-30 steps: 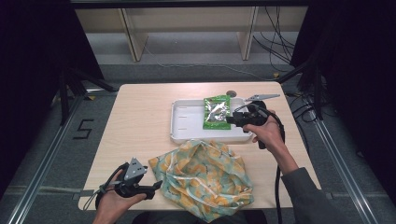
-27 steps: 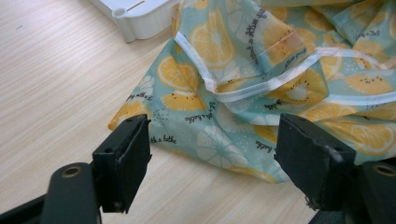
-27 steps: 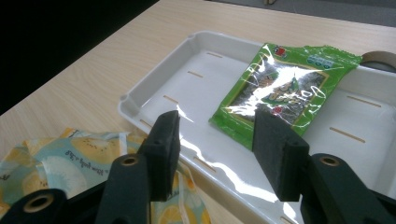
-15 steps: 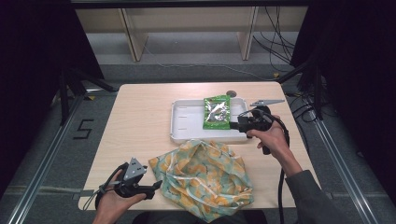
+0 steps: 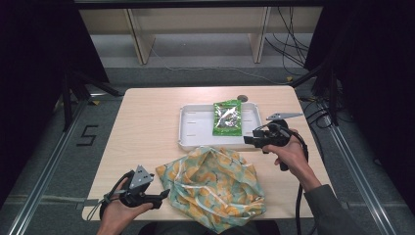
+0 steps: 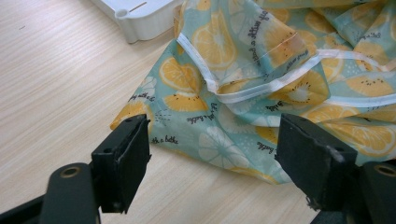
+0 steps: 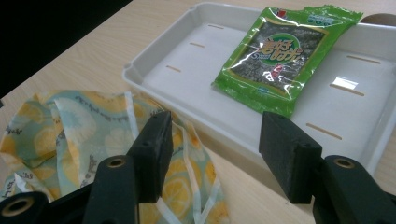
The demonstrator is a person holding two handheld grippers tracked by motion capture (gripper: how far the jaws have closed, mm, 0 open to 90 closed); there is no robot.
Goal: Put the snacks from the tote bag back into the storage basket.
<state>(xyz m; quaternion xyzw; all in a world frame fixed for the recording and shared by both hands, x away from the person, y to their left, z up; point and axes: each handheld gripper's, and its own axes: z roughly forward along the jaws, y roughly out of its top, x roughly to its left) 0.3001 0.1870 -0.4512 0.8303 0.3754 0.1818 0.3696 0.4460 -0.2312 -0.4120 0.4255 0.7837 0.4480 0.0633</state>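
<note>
A green foil snack packet (image 5: 227,118) (image 7: 280,51) lies flat in the right half of a white tray (image 5: 195,125) (image 7: 187,60). Just in front of the tray a crumpled bag with a lemon print (image 5: 215,183) (image 6: 261,70) (image 7: 79,135) rests on the table. My right gripper (image 5: 247,140) (image 7: 215,149) hovers over the tray's near rim, short of the packet. Its jaws have just been opening and nothing is between them. My left gripper (image 5: 164,196) (image 6: 212,163) stands open at the bag's near left corner, with the fabric just beyond its jaws and untouched.
The wooden table (image 5: 147,122) has bare room on its left half. A small dark round thing (image 5: 242,98) sits behind the tray. A corner of the tray (image 6: 135,18) lies beyond the bag. Shelf legs and cables stand on the floor behind the table.
My right gripper has drawn back from beside the packet toward the tray's near rim, and its jaws stand wider. The packet stays in the tray. The left gripper and the bag have not moved.
</note>
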